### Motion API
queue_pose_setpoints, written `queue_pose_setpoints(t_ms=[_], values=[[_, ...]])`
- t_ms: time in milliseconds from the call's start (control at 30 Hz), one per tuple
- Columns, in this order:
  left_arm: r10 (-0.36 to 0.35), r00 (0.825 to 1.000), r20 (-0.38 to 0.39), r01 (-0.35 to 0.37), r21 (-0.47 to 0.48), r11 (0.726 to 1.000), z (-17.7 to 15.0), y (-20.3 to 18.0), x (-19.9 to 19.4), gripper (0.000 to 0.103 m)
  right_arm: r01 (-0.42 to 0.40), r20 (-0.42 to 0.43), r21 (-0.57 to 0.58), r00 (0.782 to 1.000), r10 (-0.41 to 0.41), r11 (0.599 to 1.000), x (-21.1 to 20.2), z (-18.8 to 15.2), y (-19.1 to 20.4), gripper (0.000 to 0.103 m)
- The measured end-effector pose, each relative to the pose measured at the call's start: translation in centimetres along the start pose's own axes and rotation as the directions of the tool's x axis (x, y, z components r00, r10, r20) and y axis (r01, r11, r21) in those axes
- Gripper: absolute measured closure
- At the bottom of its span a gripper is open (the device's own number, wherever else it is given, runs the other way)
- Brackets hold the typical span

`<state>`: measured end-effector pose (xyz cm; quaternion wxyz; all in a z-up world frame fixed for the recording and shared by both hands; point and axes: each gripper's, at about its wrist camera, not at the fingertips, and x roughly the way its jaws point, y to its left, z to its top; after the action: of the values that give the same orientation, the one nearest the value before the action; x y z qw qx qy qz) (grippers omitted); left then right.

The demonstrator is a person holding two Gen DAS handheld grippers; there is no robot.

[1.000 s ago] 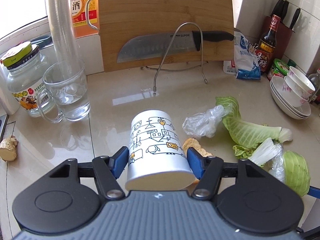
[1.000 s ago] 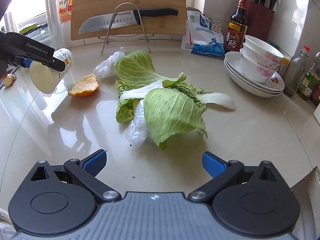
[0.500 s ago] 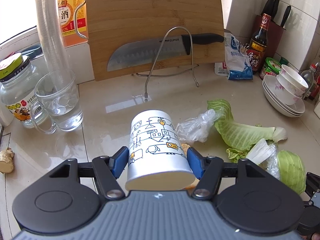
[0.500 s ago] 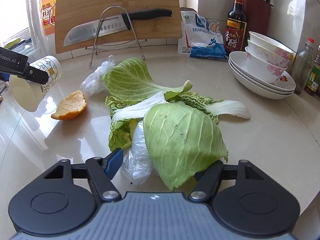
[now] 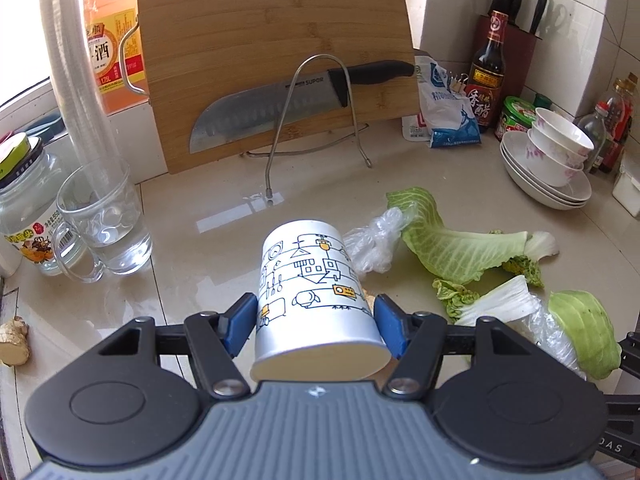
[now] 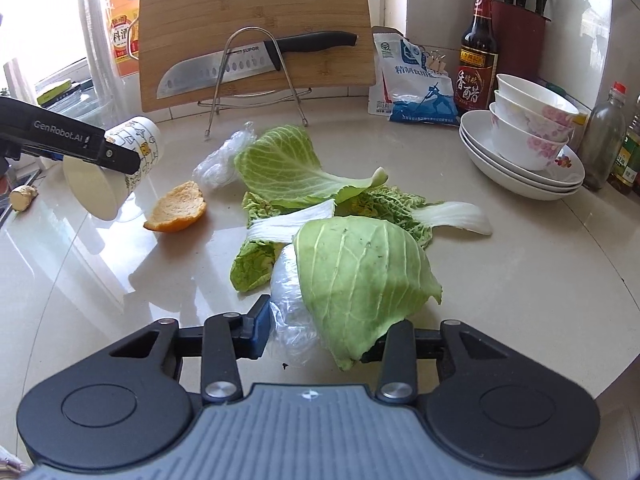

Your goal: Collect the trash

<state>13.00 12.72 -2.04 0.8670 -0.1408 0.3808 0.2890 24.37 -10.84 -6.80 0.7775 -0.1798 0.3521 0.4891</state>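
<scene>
My left gripper (image 5: 316,320) is shut on a white printed paper cup (image 5: 308,280), held tilted above the counter with its base towards the camera. In the right wrist view the cup (image 6: 136,140) hangs at the left, above an orange peel (image 6: 178,208). My right gripper (image 6: 320,336) is closing. Its pads press on a rounded green cabbage leaf (image 6: 360,264) and the clear plastic wrap (image 6: 288,312) beside it. More cabbage leaves (image 6: 288,168), a white-stalked leaf (image 6: 452,216) and a crumpled plastic bag (image 6: 222,160) lie beyond.
A bamboo cutting board (image 5: 272,40) with a knife (image 5: 280,104) on a wire rack stands at the back. A glass mug (image 5: 104,224) and jar (image 5: 24,208) stand left, with ginger (image 5: 14,340) near the edge. Stacked bowls (image 6: 528,136), bottles and a blue-white bag (image 6: 416,84) stand right.
My right gripper moved forward over the rounded cabbage leaf and its jaws narrowed from wide open onto the leaf and plastic. The left gripper kept the cup and rolled slightly.
</scene>
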Motion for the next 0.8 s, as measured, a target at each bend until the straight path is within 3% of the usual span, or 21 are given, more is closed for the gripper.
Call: queue_pose_setpoints(t_ms=[400, 800], values=[[-0.041, 0.999, 0.016, 0.041, 0.033, 0.999, -1.3, -2.0, -2.1, 0.039, -0.033, 0.062, -0.058, 0.997, 0.036, 0.998, -4.1, 0.5, 1.2, 0.059], [-0.047, 0.998, 0.029, 0.045, 0.065, 0.997, -2.3, -3.0, -3.7, 0.039, 0.045, 0.140, -0.077, 0.990, -0.034, 0.996, -5.0, 2.5, -0.3, 0.059]])
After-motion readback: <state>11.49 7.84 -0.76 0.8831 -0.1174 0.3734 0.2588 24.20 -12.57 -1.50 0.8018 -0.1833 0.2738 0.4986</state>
